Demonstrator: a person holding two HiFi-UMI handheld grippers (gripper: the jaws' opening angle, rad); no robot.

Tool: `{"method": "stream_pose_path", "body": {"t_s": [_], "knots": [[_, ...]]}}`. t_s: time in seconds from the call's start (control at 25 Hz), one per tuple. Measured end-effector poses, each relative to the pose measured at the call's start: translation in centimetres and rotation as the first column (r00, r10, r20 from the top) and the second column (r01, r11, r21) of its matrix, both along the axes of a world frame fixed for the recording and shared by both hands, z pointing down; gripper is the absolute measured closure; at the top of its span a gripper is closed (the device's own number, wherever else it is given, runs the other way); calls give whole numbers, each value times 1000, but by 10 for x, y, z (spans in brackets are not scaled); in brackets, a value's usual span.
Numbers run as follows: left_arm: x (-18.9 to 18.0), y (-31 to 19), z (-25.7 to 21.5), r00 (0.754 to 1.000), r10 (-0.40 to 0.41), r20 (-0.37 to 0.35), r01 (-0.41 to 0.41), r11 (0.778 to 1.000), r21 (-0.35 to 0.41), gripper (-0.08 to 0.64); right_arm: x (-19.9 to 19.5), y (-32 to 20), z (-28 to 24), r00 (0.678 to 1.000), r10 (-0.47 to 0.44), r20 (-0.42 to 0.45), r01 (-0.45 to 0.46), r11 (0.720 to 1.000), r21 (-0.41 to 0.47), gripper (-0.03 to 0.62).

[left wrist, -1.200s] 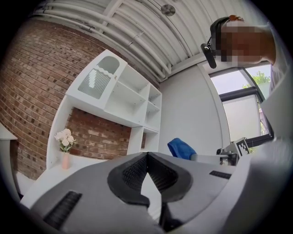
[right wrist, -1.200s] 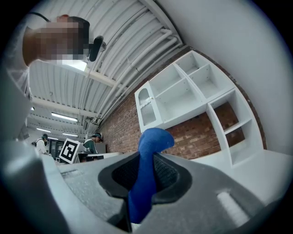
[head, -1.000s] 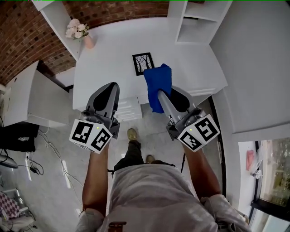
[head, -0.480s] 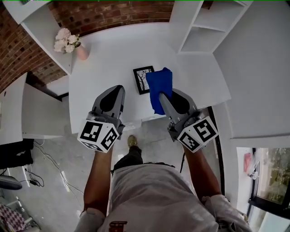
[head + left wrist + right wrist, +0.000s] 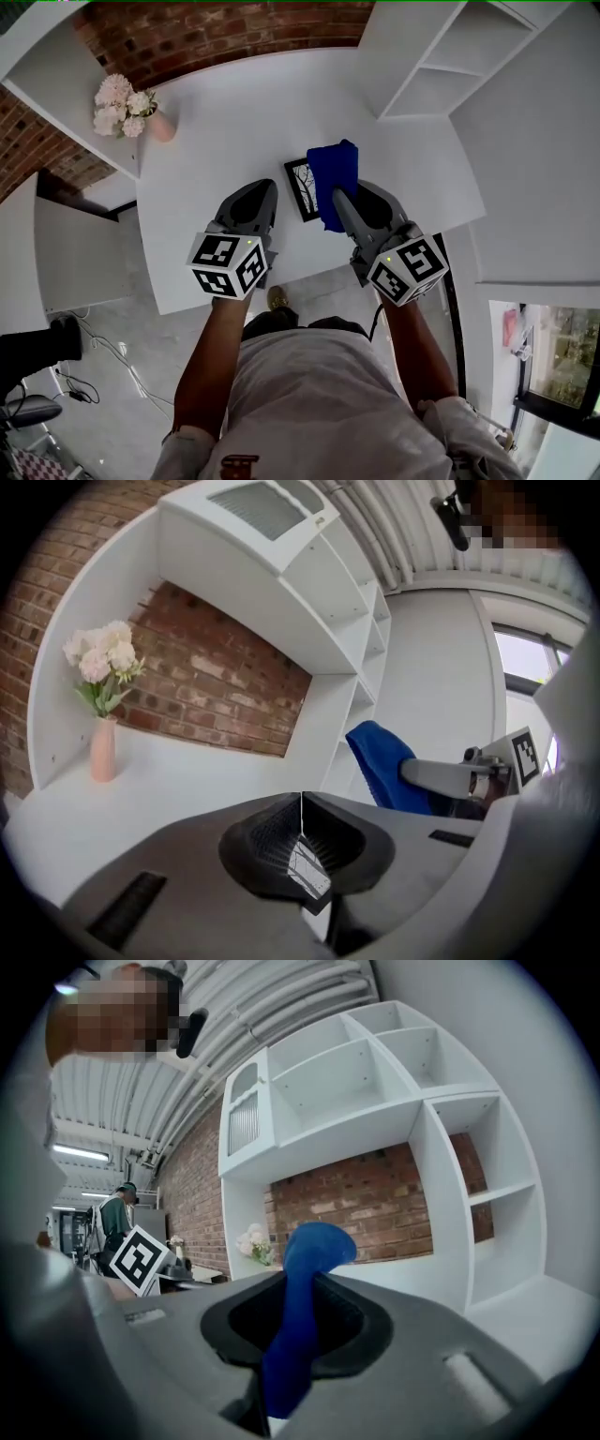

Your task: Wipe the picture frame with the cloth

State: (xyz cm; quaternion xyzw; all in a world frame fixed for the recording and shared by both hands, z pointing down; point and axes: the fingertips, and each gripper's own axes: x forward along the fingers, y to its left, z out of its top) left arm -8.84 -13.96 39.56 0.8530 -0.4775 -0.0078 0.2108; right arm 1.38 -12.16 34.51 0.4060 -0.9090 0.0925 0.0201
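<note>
A small black picture frame (image 5: 299, 187) with a tree print lies flat on the white desk (image 5: 225, 112). A blue cloth (image 5: 333, 173) hangs over its right side, pinched in my right gripper (image 5: 343, 200), which is shut on it; the same cloth (image 5: 300, 1316) rises between the jaws in the right gripper view. To the left of the frame my left gripper (image 5: 263, 192) hovers over the desk, shut with nothing in it. In the left gripper view its jaws (image 5: 301, 810) meet in a thin line, and the cloth (image 5: 382, 766) shows to the right.
A pink vase of pale flowers (image 5: 122, 105) stands at the desk's far left. White open shelving (image 5: 441, 66) rises at the right, and a brick wall (image 5: 225, 23) runs behind. The desk's front edge is just under my hands.
Both grippers have come forward over the desk. The cloth now overlaps the frame's right side, and the left gripper sits just left of the frame.
</note>
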Motion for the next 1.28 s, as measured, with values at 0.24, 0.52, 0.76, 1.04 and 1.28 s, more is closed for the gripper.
{"method": "stream_pose_path", "body": {"t_s": [0.24,0.52,0.76,1.04,1.28], "knots": [[1,-31,42,1000,12,-19,-15,986,-166,530,-11,-33,36,997,28,-76,-34,996,-79,520],[9,-48,80,999,10,32,1,945,-327,469,-13,-58,70,988,16,-152,-41,987,-157,520],[23,-53,114,997,42,61,-10,892,-452,415,-15,-76,99,977,-26,-210,-19,978,-209,520],[29,-54,144,992,37,122,37,833,-553,388,-21,-91,128,966,-95,-242,12,946,-324,520],[33,-55,161,985,60,163,50,803,-594,388,-36,-97,161,934,-193,-302,41,895,-445,518]]}}
